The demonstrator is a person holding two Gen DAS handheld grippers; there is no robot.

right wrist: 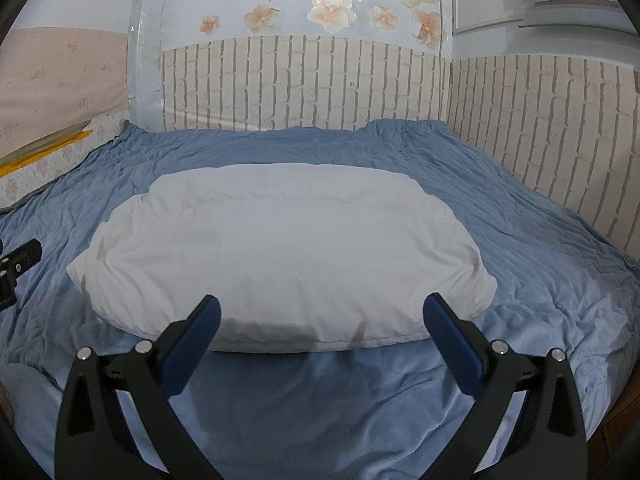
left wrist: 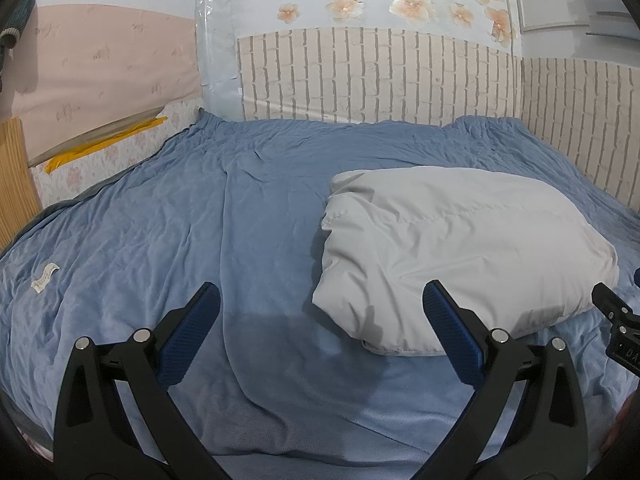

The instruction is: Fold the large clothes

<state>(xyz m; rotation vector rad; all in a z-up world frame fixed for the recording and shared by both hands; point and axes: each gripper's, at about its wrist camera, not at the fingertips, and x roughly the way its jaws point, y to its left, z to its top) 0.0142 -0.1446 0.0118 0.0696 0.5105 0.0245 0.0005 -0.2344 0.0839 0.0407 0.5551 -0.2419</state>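
Note:
A puffy light-grey padded garment [left wrist: 460, 252] lies folded into a thick bundle on the blue bed cover [left wrist: 160, 220]. In the right wrist view the garment [right wrist: 280, 248] fills the middle of the bed. My left gripper [left wrist: 320, 300] is open and empty, hovering above the cover to the left of the bundle's near left corner. My right gripper [right wrist: 320, 308] is open and empty, just in front of the bundle's near edge. The right gripper's body shows at the right edge of the left wrist view [left wrist: 616, 320]; the left gripper's body shows at the left edge of the right wrist view [right wrist: 16, 268].
The blue cover [right wrist: 520, 240] is wrinkled, with a long fold ridge [left wrist: 228, 240] running down its middle and a white label [left wrist: 45, 277] at the left. Brick-pattern wall panels [left wrist: 380, 76] bound the bed at the back and right [right wrist: 540, 128]. A wooden board [left wrist: 16, 176] stands at the left.

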